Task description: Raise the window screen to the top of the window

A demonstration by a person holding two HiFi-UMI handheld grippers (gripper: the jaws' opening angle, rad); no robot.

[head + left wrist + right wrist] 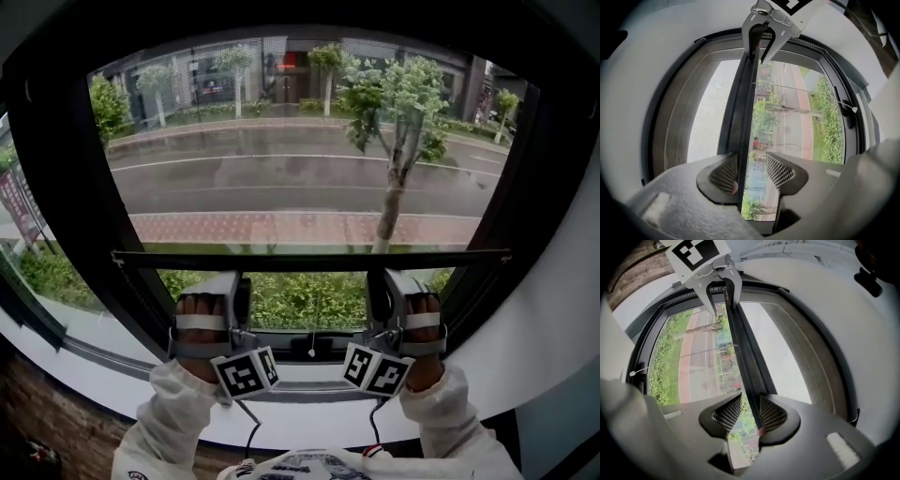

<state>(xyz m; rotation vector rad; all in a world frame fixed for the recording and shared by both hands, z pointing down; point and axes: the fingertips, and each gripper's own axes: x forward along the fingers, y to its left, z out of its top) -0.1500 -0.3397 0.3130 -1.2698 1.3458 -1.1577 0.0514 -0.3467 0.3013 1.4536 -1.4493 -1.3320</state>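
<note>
The window screen's black bottom bar [309,259] runs level across the window about halfway up, with the grey mesh [708,108] on its upper side. Both grippers reach up to the bar from below. My left gripper [228,277] has the bar [746,117] between its jaws; one pad [723,174] touches it and the other stands apart, so the gripper is open. My right gripper [389,276] also straddles the bar [745,357]: one pad [772,414] lies against it, with a slim gap at the other. Each gripper view shows the other gripper further along the bar.
The black window frame [75,216] encloses the opening, above a white sill [309,398]. A thin pull cord with a small bead [311,354] hangs below the bar's middle. A street, trees and hedges lie outside.
</note>
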